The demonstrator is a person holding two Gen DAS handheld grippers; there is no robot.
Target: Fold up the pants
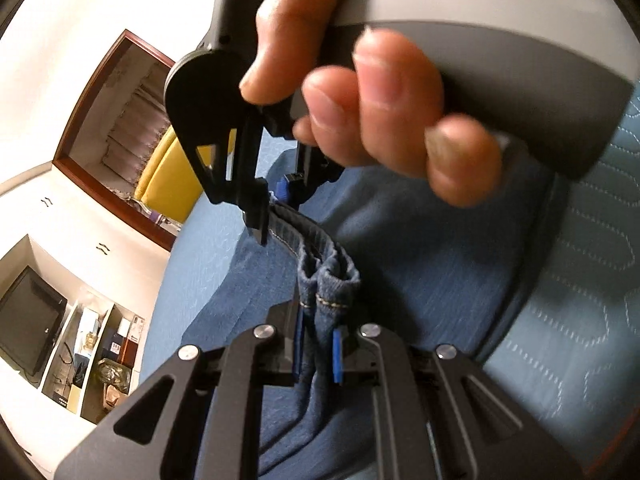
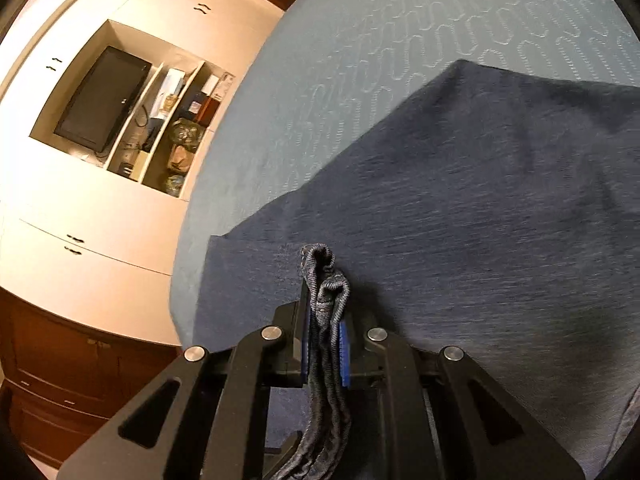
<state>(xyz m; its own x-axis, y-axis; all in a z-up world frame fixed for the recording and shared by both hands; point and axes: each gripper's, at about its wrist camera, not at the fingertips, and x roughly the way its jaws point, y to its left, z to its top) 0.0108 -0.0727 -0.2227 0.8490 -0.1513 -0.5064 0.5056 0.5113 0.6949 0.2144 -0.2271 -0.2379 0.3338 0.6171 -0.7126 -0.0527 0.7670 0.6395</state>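
Black metal linkage arms with round silver rivets filled the bottom of both views. Between them, the left hand-held gripper (image 1: pixel 318 354) had its blue ribbed pads pressed in on a bunched hem of the pants (image 1: pixel 420 240), dark blue denim with pale topstitching. From there the thick stitched edge ran taut up to the right hand-held gripper (image 1: pixel 276 196), itself gripped by a hand (image 1: pixel 360 112) wrapped round a grey handle. In the right wrist view, the right hand-held gripper (image 2: pixel 326 348) pinched a folded, rolled denim edge as well, jaws nearly together on the cloth. Beyond both, the rest of the pants (image 2: pixel 480 208) lay spread flat on the bed (image 2: pixel 360 60), a light blue quilted cover with wavy stitching. Off to the side stood pale cabinets with a dark screen (image 2: pixel 100 100).
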